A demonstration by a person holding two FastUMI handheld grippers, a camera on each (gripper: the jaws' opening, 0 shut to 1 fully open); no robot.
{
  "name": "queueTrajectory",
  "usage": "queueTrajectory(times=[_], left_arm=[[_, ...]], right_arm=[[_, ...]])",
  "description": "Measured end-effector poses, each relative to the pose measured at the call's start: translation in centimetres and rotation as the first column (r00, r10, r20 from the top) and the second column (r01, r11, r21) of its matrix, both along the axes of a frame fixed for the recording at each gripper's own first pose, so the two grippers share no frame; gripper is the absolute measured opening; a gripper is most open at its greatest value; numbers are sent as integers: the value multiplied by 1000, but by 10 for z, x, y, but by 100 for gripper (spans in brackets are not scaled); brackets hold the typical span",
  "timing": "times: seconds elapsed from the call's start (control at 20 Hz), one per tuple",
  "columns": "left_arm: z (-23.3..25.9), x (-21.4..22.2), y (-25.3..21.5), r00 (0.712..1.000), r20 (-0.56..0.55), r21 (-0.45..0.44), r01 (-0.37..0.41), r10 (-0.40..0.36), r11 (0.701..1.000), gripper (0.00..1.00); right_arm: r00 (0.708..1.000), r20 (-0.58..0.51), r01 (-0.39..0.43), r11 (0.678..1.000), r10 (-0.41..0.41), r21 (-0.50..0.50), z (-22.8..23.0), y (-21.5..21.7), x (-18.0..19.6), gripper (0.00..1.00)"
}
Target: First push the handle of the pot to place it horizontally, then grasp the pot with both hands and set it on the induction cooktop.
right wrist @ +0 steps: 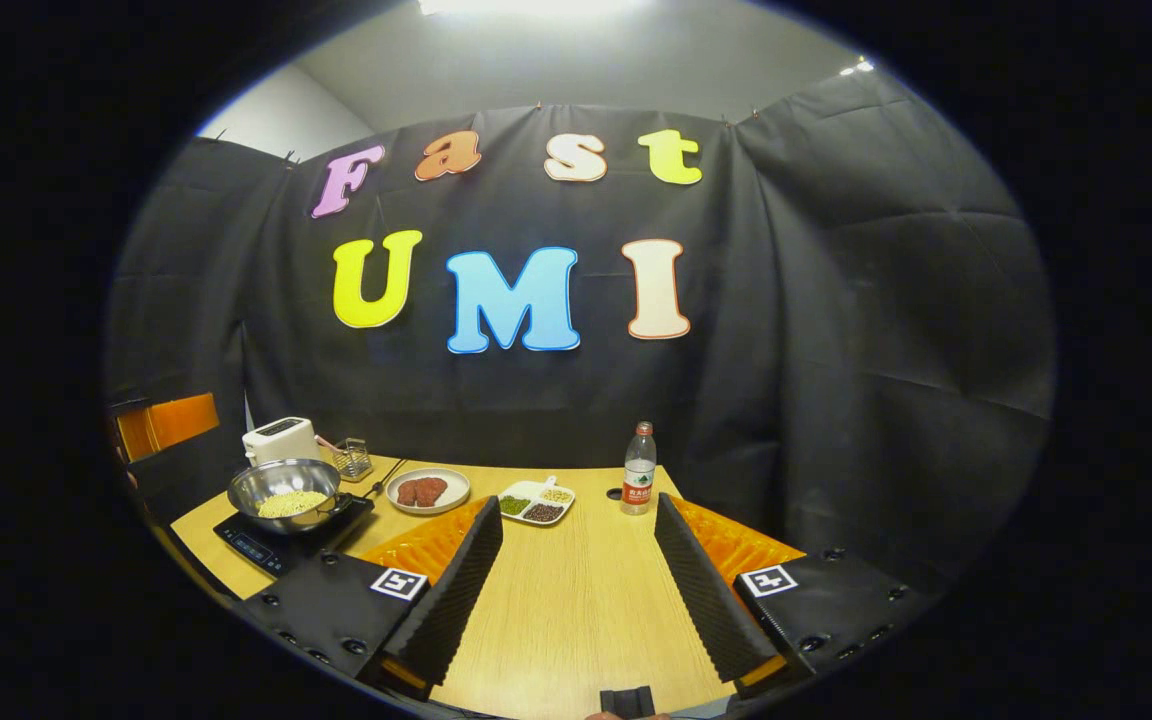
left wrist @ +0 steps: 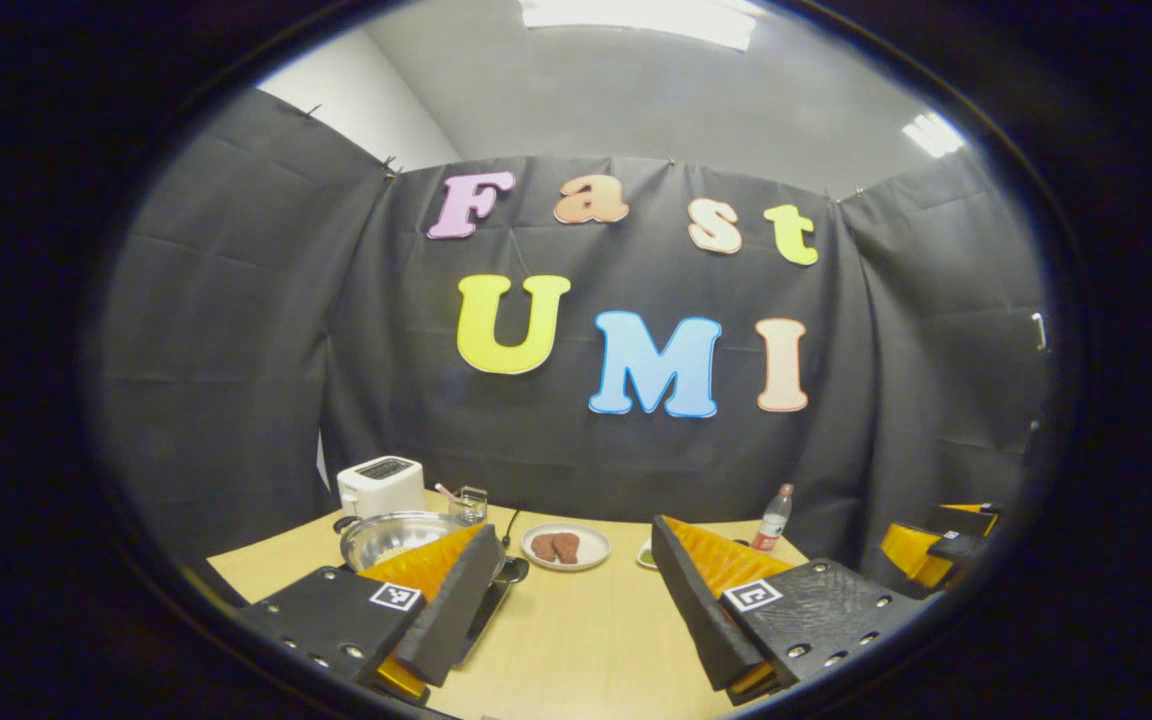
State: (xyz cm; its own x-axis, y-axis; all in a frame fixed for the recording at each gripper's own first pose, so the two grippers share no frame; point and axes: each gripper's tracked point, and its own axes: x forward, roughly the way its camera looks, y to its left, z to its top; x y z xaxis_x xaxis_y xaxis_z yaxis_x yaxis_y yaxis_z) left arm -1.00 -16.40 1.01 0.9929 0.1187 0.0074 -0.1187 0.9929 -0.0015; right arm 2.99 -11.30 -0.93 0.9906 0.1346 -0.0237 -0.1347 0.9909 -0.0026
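A steel pot [right wrist: 286, 490] holding pale food stands on the black induction cooktop [right wrist: 261, 545] at the table's left end, with a dark handle pointing right. In the left gripper view the pot [left wrist: 388, 535] lies just beyond my left finger, which hides part of it. My left gripper [left wrist: 573, 535] is open above the wooden table, nothing between its fingers. My right gripper [right wrist: 577, 503] is also open and holds nothing, well to the right of the pot. The right gripper's body [left wrist: 936, 550] shows at the right edge of the left gripper view.
A white toaster [right wrist: 279, 438] and a small glass holder [right wrist: 350, 458] stand behind the pot. A plate of meat [right wrist: 427, 490], a divided dish of beans [right wrist: 536, 503] and a water bottle [right wrist: 640, 468] sit along the back of the table [right wrist: 576, 610].
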Motion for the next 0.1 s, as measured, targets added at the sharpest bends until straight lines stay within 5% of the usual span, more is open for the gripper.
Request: queueTrajectory(times=[0.05,0.1], left_arm=[[-1,1,1,1000,-4,5,16,-16,1000,92],[-2,3,0,999,-11,6,44,-44,999,93]], right_arm=[[1000,5,3,1000,-3,1,2,5,-2,92],[1000,12,8,1000,-8,-3,3,8,-3,98]])
